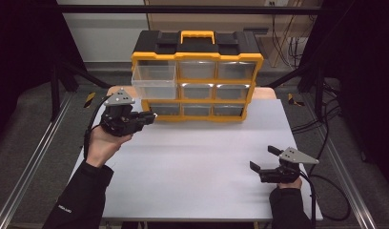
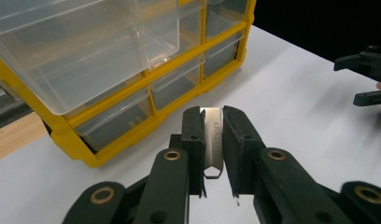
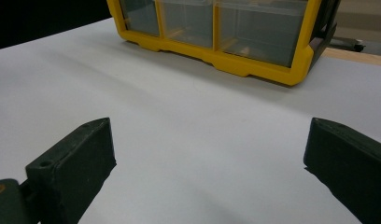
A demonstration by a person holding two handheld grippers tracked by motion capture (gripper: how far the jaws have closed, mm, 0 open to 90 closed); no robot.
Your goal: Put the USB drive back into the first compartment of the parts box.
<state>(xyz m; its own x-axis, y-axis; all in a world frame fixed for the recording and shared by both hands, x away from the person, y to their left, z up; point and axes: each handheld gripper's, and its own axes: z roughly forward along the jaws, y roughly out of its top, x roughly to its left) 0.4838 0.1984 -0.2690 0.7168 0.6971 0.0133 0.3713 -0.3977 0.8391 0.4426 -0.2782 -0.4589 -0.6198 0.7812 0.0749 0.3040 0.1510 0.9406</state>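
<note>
The left gripper [image 2: 212, 135] has its jaws drawn nearly together on a thin metal strip [image 2: 213, 140] — a flat, silvery piece with faint lettering and a small loop or hook at its near end. The strip stands edge-on between the pads, its long axis running along the jaws, so its far end points the same way the gripper does.

Just beyond that gripper, up and to the left in the left gripper view, is the pulled-out clear drawer [image 2: 86, 51] of the yellow organiser [image 2: 76, 144], which stands at the far edge of the white table [image 2: 296, 116]. From the high view the left gripper [image 1: 146, 117] sits low by the cabinet's bottom left corner, with the open drawer [image 1: 154, 81] above it and jutting out from the left column. If the strip belongs in that drawer, as seems likely, the move turns on height: the strip has to come up over the drawer's front wall before it can go in, and lengthways it should fit the drawer's depth.

The right gripper [image 1: 266, 160] rests on the table's near right side, well apart from the cabinet, jaws wide and holding nothing — the left hand is plainly the nearer.
</note>
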